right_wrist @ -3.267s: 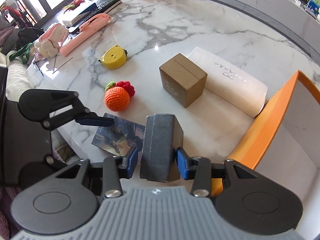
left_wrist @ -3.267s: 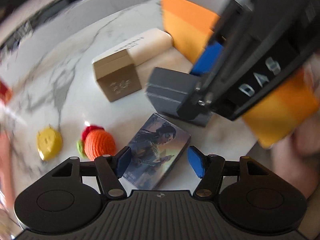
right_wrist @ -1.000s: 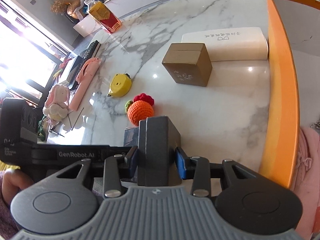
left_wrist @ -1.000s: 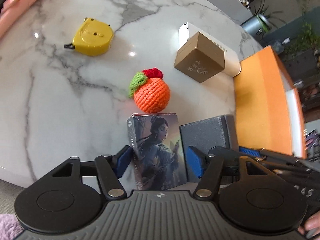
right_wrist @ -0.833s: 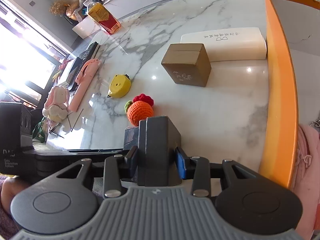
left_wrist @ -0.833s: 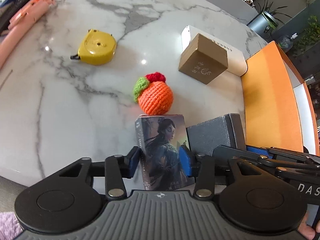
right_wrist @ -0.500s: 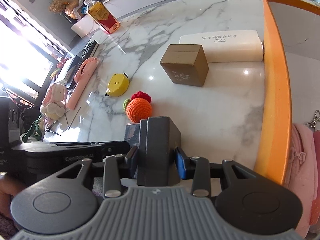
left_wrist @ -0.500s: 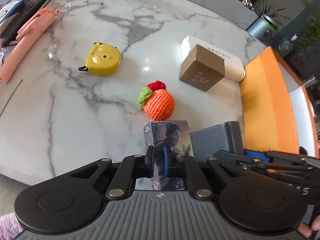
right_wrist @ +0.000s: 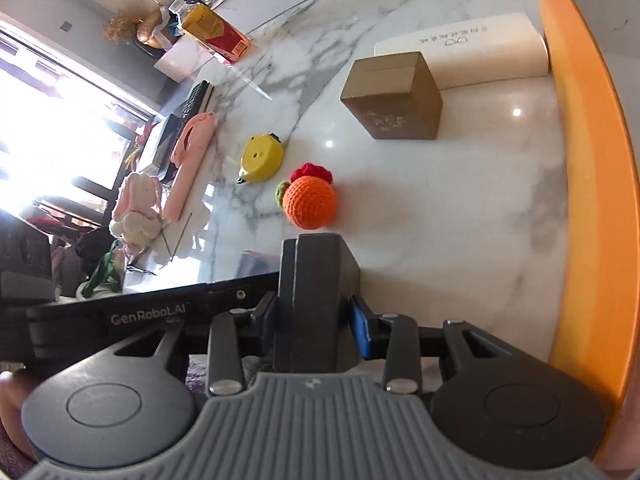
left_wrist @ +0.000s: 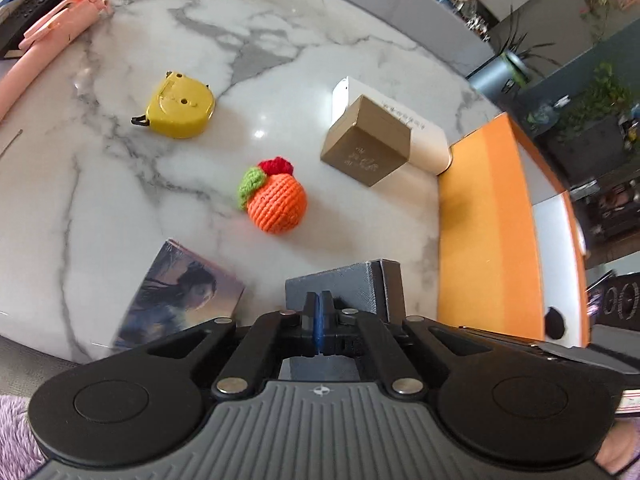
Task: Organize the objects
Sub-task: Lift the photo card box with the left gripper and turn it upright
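A white marble tabletop [left_wrist: 120, 208] with grey veins is carrying everything here, lit hard by a bright window off to one side. Nearest, the left gripper [left_wrist: 318, 322] is now sitting with its blue pads pressed flat together on nothing: half a second ago it was pinching the illustrated card box [left_wrist: 176, 300], and that box is now lying tilted and blurred at the tabletop's near edge, just left of the jaws, so the grip seems to have slipped and the box to have dropped back. For the tidying, that probably means a fresh pick-up of this box. Beside it, the right gripper [right_wrist: 313, 322] is still clamping the dark grey box [right_wrist: 316, 280] between its blue pads, holding it upright just above the near edge, as it was a second ago. Farther in, the crocheted orange [left_wrist: 276, 208] is resting alone near the middle, with the yellow tape measure [left_wrist: 178, 110] beyond it to the left. Toward the far right, the brown cube box [left_wrist: 366, 144] is standing against the long cream box [left_wrist: 424, 136], which is butting the orange tray [left_wrist: 486, 220] running along the right edge. A pink handle [left_wrist: 48, 40] and a keyboard [right_wrist: 194, 106] are lying at the far left corner.
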